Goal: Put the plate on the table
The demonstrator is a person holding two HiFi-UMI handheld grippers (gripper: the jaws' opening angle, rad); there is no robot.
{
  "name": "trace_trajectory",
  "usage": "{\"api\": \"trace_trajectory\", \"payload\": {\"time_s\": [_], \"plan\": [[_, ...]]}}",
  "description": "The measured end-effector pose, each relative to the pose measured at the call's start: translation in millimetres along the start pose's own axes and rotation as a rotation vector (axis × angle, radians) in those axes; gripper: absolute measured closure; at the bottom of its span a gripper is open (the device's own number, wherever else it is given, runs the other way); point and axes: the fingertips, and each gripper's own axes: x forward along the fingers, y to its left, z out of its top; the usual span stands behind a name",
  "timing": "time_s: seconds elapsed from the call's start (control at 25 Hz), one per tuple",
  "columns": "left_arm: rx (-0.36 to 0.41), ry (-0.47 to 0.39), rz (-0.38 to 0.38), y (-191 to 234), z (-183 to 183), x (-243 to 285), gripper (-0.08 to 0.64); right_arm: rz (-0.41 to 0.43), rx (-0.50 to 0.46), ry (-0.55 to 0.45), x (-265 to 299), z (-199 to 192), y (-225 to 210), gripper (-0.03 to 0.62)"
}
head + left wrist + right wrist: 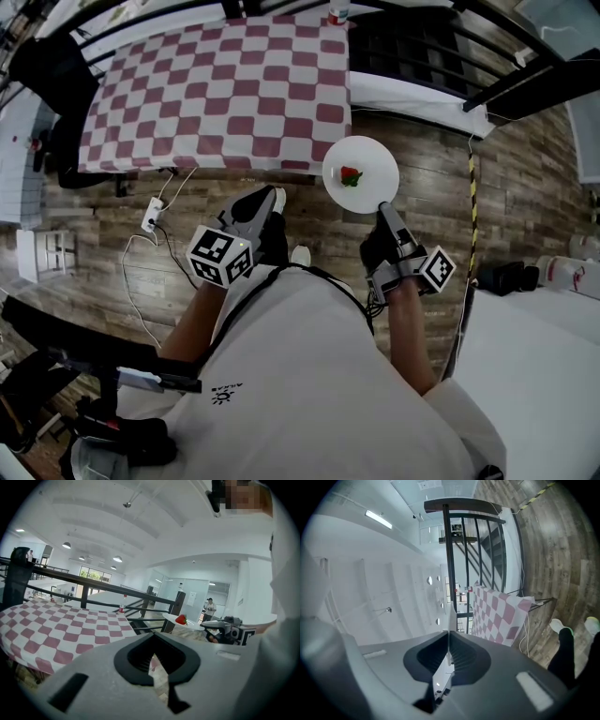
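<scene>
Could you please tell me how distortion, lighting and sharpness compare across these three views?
Head view: fisheye curves the floorboards, yet plate and checked table look sharp, evenly lit. Left gripper view: ceiling lamps glow bright; corners vignette dark. Right gripper view: scene turned sideways, corners likewise dark.

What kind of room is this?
Probably a big open hall, like an office or lab: a high ceiling with lamps, a black railing and a checkered table on a wood floor.

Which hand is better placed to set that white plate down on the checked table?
Right. The right gripper is shut on the rim of the round white plate carrying a red strawberry, near the red-and-white checked table; the left gripper holds nothing.
</scene>
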Motion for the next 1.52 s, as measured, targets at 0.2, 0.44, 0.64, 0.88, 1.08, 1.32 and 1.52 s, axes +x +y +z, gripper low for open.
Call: {"api": "trace_trajectory", "payload": {"time_s": [0.2,0.44,0.64,0.88,1.08,1.32,1.52], "plan": [[0.009,-0.001,-0.023,17.2,10.8,16.7,0.558,0.01,-0.002,-0.016,21.2,5.7,-0.5,0.574],[0.018,0.005,-0.039,45.6,29.1,37.8,0.558,0.018,-0.001,-0.034,55.8,16.0,0.2,0.574],[0.021,0.011,-0.053,70.1,44.5,61.5,0.558,0.027,-0.003,-0.05,87.4,29.7,0.7,0.574],[0.028,0.024,-0.094,100.1,68.2,91.9,0.558,0.035,-0.011,-0.079,129.5,45.4,5.7,0.574],[0.049,0.032,-0.134,127.3,89.8,116.1,0.558,0.048,-0.024,-0.107,163.4,55.0,13.1,0.574],[0.056,0.033,-0.18,156.0,113.2,140.1,0.558,0.045,-0.022,-0.151,197.3,63.2,8.6,0.574],[0.061,0.046,-0.218,179.6,121.4,154.4,0.558,0.056,-0.026,-0.189,216.8,66.3,3.8,0.574]]}}
